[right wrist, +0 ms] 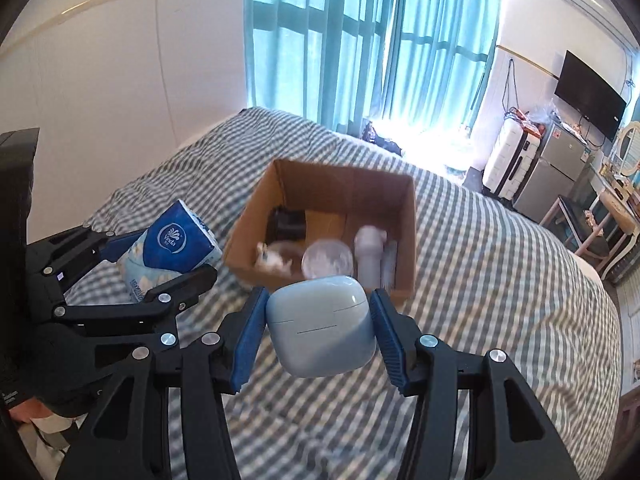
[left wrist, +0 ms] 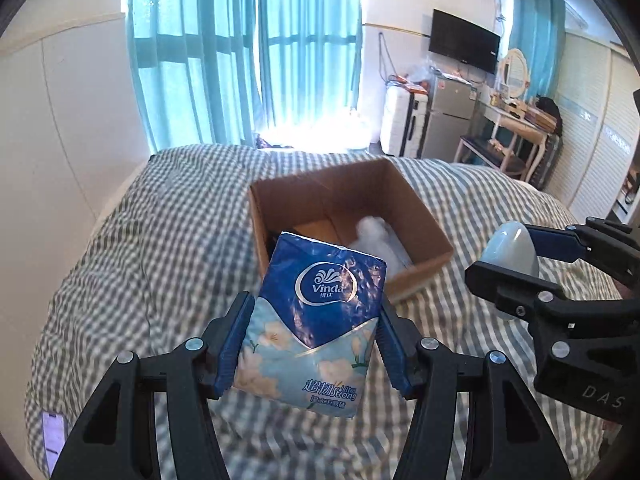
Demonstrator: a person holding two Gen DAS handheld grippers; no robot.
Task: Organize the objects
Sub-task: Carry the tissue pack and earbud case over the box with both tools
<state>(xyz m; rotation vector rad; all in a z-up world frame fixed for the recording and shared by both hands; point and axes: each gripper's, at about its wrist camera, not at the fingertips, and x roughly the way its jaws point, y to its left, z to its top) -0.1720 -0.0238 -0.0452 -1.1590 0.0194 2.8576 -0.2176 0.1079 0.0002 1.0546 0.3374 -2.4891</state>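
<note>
My left gripper [left wrist: 316, 336] is shut on a blue Vinda tissue pack [left wrist: 320, 320] and holds it above the bed, just short of the open cardboard box [left wrist: 424, 224]. My right gripper [right wrist: 318, 328] is shut on a pale blue earbud case [right wrist: 322, 324], held near the box's front edge [right wrist: 404, 284]. The box holds a clear round lid [right wrist: 327, 258], a white bottle [right wrist: 368, 256], a dark item [right wrist: 286, 220] and a small furry thing [right wrist: 274, 262]. Each gripper shows in the other's view: the right one [left wrist: 516, 268], the left one [right wrist: 168, 256].
The box stands on a bed with a grey checked cover [left wrist: 160, 220]. A phone [left wrist: 52, 436] lies at its lower left edge. Beyond are blue curtains [left wrist: 240, 52], a white suitcase [left wrist: 400, 124], a small fridge [left wrist: 448, 120], a wall TV [left wrist: 464, 40] and a dressing table [left wrist: 516, 128].
</note>
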